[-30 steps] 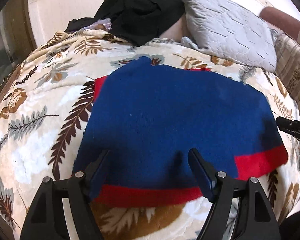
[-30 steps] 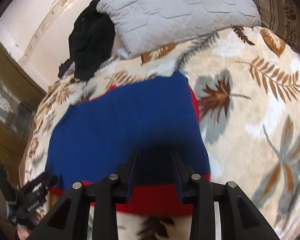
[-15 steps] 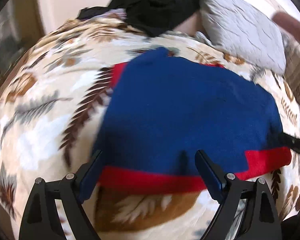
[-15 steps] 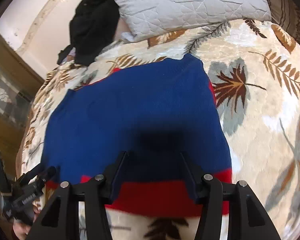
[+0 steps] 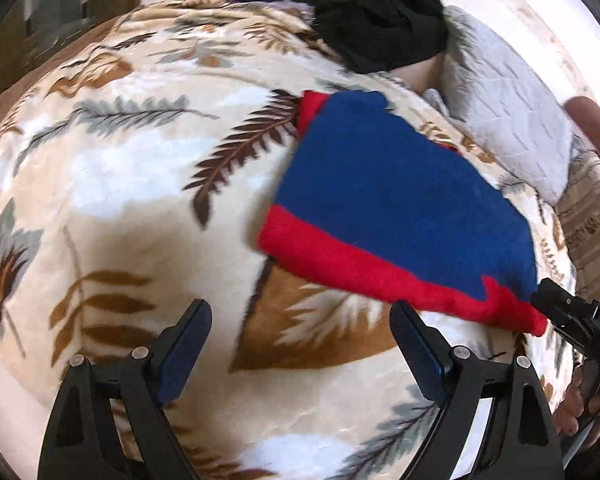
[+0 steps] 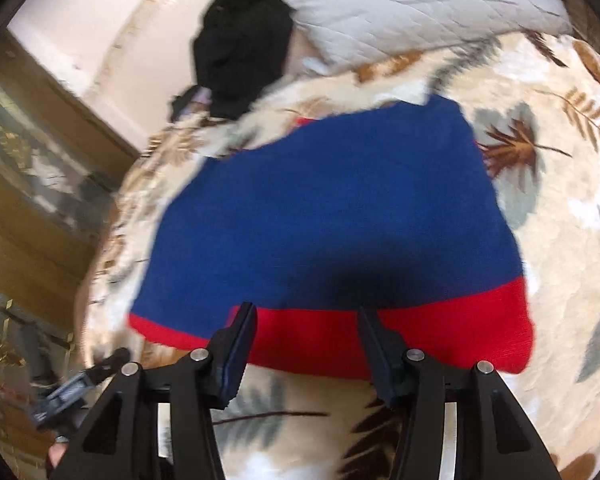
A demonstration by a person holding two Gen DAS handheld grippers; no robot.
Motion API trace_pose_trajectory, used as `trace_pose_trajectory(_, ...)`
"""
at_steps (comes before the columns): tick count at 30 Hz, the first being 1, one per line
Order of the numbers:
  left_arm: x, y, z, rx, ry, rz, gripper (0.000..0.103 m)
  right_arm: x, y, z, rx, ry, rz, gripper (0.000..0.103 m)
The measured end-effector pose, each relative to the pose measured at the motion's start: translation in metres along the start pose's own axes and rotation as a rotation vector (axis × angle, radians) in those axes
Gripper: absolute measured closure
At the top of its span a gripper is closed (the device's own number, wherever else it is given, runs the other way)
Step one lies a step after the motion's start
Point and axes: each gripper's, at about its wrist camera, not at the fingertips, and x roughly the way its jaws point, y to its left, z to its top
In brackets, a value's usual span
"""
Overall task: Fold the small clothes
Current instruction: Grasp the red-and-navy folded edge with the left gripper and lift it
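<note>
A folded blue knit garment with a red hem band (image 5: 400, 200) lies flat on a leaf-patterned blanket (image 5: 120, 184). In the left wrist view my left gripper (image 5: 300, 320) is open and empty, over bare blanket to the left of and in front of the garment. In the right wrist view the garment (image 6: 332, 216) fills the middle. My right gripper (image 6: 306, 320) is open and empty, its fingertips (image 6: 244, 320) over the near red hem. The right gripper's tip also shows at the garment's near right corner in the left wrist view (image 5: 572, 316).
A grey quilted pillow (image 5: 508, 120) and a heap of black clothing (image 5: 376, 12) lie at the far end of the bed. A striped cushion (image 5: 592, 216) sits at the right. A wooden cabinet (image 6: 28, 184) stands left of the bed.
My left gripper has drawn back and swung left off the garment, so it now stands over bare blanket. My right gripper has opened wider and backed toward the red hem.
</note>
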Motion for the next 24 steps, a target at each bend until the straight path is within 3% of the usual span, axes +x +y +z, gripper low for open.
trace_pose_trajectory(4, 0.019, 0.002, 0.012, -0.088, 0.027, -0.088, 0.013, 0.007, 0.025, -0.009, -0.054, 0.002, 0.057, 0.052)
trace_pose_trajectory(5, 0.024, 0.004, 0.015, -0.12, 0.028, -0.106, 0.013, 0.011, 0.028, -0.008, -0.064, 0.004, 0.056, 0.064)
trace_pose_trajectory(8, 0.028, 0.006, 0.022, -0.17, -0.031, -0.144, 0.013, 0.021, 0.036, -0.008, -0.09, 0.004, 0.067, 0.073)
trace_pose_trajectory(12, 0.035, 0.006, 0.029, -0.209, -0.07, -0.194, 0.04, 0.037, 0.035, -0.004, -0.074, 0.015, 0.077, 0.075)
trace_pose_trajectory(13, 0.037, 0.006, 0.03, -0.214, -0.075, -0.192, 0.041, 0.043, 0.035, -0.002, -0.07, 0.018, 0.077, 0.075)
trace_pose_trajectory(18, 0.047, 0.006, 0.036, -0.249, -0.071, -0.217, 0.036, 0.08, 0.027, -0.003, -0.041, 0.115, 0.023, 0.078)
trace_pose_trajectory(21, 0.048, 0.005, 0.035, -0.25, -0.088, -0.222, 0.036, 0.077, 0.025, -0.003, -0.043, 0.108, 0.031, 0.078)
trace_pose_trajectory(23, 0.044, -0.001, 0.035, -0.218, -0.121, -0.205, 0.047, 0.075, 0.026, -0.006, -0.05, 0.106, 0.028, 0.078)
trace_pose_trajectory(24, 0.041, -0.002, 0.036, -0.203, -0.132, -0.193, 0.067, 0.072, 0.027, -0.007, -0.057, 0.096, 0.022, 0.078)
